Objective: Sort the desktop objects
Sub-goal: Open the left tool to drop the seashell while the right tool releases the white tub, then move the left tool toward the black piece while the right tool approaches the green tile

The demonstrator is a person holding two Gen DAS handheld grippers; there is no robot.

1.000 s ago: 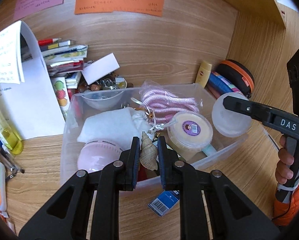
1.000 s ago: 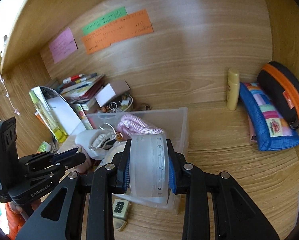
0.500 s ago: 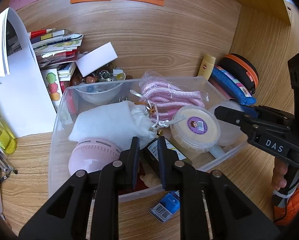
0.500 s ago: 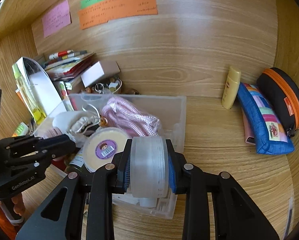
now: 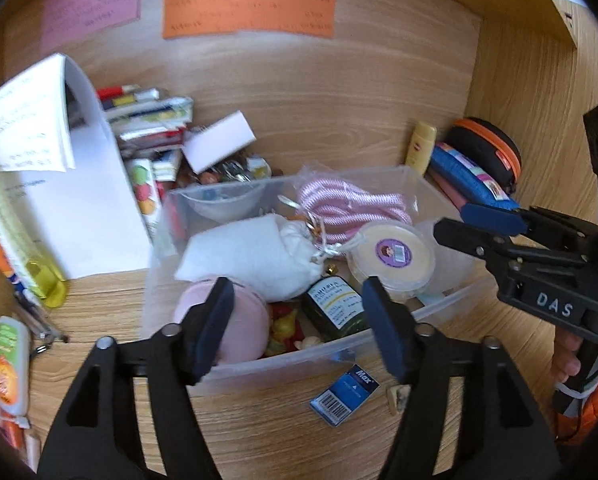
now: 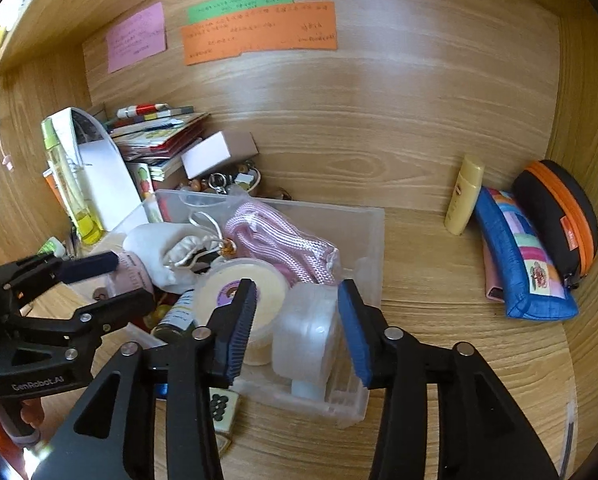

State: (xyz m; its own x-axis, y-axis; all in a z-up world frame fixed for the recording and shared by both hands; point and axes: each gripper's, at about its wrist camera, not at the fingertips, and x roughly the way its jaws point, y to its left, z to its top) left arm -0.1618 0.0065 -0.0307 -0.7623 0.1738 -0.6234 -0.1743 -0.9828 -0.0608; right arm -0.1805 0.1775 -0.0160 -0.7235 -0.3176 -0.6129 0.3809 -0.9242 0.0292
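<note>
The left gripper (image 5: 299, 320) is hovering over the clear bin (image 5: 431, 188), fingers spread and gripping nothing. The right gripper (image 6: 297, 324) is hanging over the frosted jar (image 6: 307, 332) in the bin, fingers apart.

Writing on the orange note (image 5: 248, 14) is blurred past reading; the tube (image 5: 9, 364) at nine o'clock is cut by the frame edge; the pink jar (image 5: 235, 320) sits half hidden behind a finger (image 5: 211, 332); the tile (image 6: 221, 406) shows only partly under the right fingers (image 6: 235, 332).

We see a wooden desk (image 6: 439, 344) bearing a clear bin (image 6: 373, 236), yellow tube (image 6: 463, 200), blue pouch (image 6: 519, 264) and books (image 6: 159, 132).
</note>
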